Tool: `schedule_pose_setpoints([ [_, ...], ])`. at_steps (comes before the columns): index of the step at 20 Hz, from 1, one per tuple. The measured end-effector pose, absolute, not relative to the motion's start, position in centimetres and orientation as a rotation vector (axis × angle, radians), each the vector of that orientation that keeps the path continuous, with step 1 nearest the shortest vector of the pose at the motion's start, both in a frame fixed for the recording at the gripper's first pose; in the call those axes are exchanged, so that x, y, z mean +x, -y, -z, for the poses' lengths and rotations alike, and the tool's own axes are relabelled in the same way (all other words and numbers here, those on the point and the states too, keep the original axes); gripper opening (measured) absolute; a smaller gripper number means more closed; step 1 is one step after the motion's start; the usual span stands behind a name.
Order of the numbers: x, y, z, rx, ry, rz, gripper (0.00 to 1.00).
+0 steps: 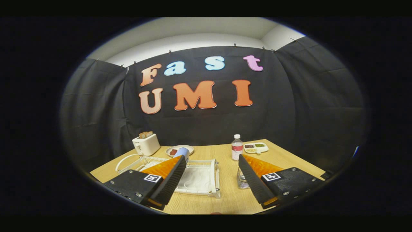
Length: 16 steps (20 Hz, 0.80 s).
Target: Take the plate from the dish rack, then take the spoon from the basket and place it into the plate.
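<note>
My gripper (pixel 212 158) hangs open above the near end of a wooden table (pixel 225 199), with nothing between its fingers. Below and between the fingers lies a white dish rack (pixel 214 175), its left part hidden behind the left finger (pixel 170 180). The rack's inside looks white and ridged, and I cannot tell a plate apart from it. A small wire-mesh basket (pixel 241 182) stands just right of the rack, half hidden by the right finger (pixel 254 180). What it holds is too small to tell.
Beyond the fingers, a white toaster (pixel 146 144) with toast stands at the table's far left. Next to it are a small plate (pixel 190 148) with brown food and a blue cup (pixel 182 152). A clear bottle (pixel 237 147) and a divided dish (pixel 256 147) stand far right.
</note>
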<state>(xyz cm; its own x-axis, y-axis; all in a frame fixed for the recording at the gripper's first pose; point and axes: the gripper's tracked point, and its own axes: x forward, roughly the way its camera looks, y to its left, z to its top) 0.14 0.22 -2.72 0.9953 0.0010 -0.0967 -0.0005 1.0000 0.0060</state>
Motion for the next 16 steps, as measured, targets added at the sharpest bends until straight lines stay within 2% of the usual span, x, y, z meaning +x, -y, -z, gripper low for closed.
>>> schedule_pose_setpoints([
  [16, 8.6, -9.3, 8.3, 0.115, -0.341, -0.115, 0.98],
])
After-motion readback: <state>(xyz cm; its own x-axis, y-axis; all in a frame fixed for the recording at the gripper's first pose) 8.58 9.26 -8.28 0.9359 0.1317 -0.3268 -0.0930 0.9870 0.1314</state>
